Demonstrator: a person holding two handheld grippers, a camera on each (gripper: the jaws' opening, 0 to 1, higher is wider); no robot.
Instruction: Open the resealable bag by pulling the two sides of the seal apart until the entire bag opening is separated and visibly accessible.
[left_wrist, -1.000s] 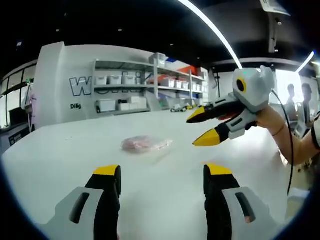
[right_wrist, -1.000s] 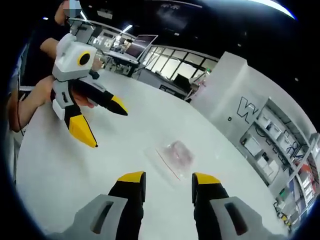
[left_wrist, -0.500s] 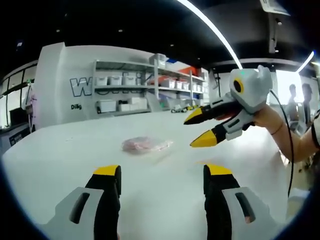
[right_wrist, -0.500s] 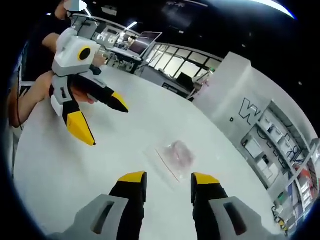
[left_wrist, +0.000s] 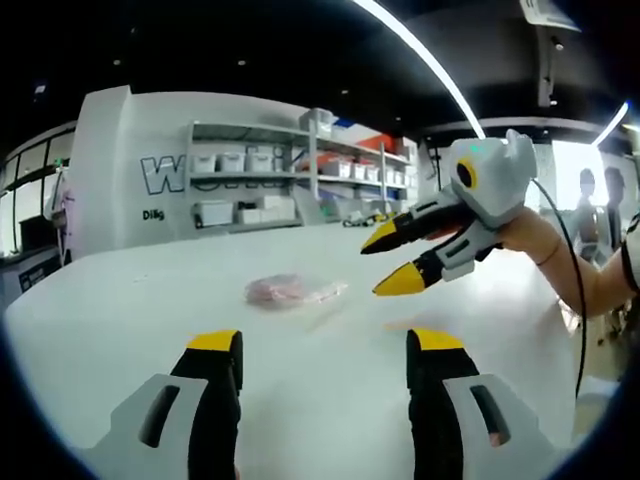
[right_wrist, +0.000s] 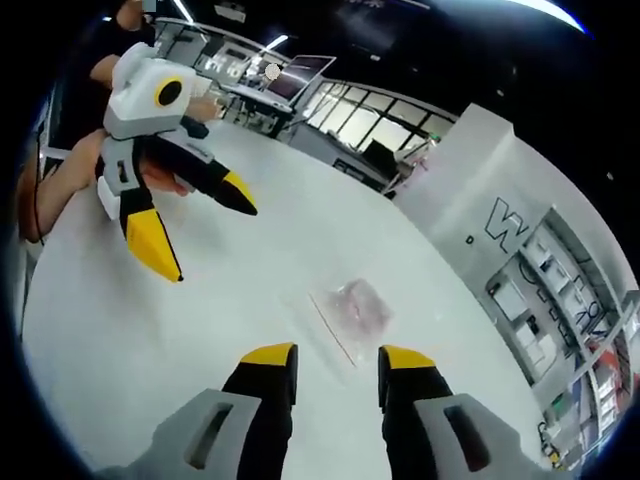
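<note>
We hold 2 grippers above a white table (left_wrist: 120, 300) with the resealable bag (left_wrist: 292, 290) lying flat on it, a little left of centre in the left gripper view and just above our own jaws in the right gripper view, where it sits at mid-frame (right_wrist: 350, 308). The bag is clear with something pinkish inside, and its seal looks shut; nothing touches it yet. The left gripper (left_wrist: 313, 345) has its jaws spread wide and holds nothing, aimed at the bag from the bottom of the frame. The right gripper (right_wrist: 335, 355) is likewise spread and bare, its yellow tips just short of the bag's near edge. We judge both are held open and angled inward so each can take 1 side of the seal. In the left gripper view the right gripper comes in from the upper right (left_wrist: 385, 260), in a hand (left_wrist: 525, 232), hovering near the bag. There is bare tabletop all around the bag, with the table edges well away, so approach is free from either side. Shelves (left_wrist: 290, 180) stand far behind.
</note>
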